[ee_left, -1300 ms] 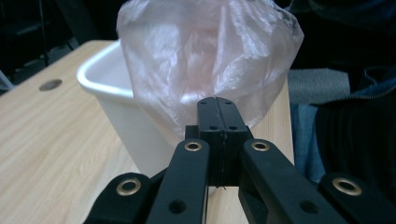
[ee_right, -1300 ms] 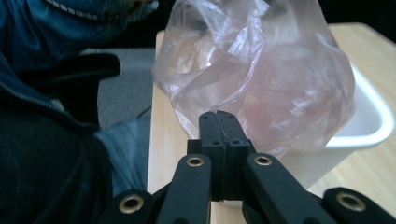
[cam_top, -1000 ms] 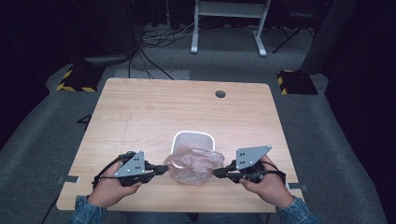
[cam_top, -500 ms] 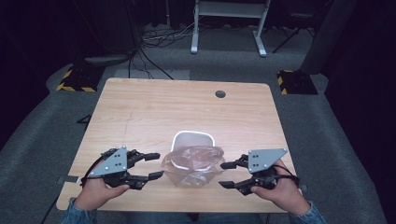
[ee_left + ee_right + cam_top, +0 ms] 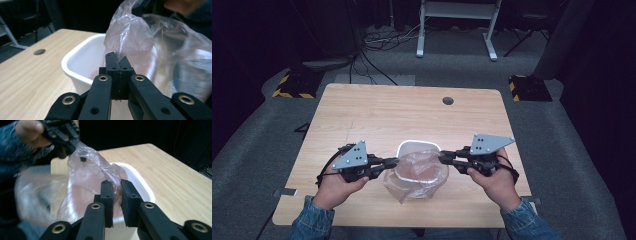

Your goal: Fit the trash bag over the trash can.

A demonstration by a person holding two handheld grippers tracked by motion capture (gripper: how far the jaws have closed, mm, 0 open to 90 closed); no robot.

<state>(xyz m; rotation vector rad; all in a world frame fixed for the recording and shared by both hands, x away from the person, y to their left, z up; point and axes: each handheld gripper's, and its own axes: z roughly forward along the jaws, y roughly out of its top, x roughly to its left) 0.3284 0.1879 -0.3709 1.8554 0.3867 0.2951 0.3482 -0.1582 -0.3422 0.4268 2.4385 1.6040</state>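
Your left tongs (image 5: 388,162) are clamped tight on the left edge of the clear plastic bag (image 5: 417,172); in the left gripper view the two pads meet with only the thin film pinched between them (image 5: 117,65). The bag hangs between your hands, stretched open over the near part of the white tub (image 5: 418,145), which stands on the bench (image 5: 377,112) in front of you. Its mouth is partly spread, and its lower part sags down the tub's near side toward you, so the lining does not look finished: as far as I can judge, the bag is gripped and opened, but it has yet to be drawn over the tub's far rim and settled inside.

Your right tongs (image 5: 446,158) have just been closing on the bag's right edge. In the right gripper view a narrow gap remains between the pads (image 5: 117,195), with a crumpled fold of film caught in it, so the hold there looks lighter than on the left.
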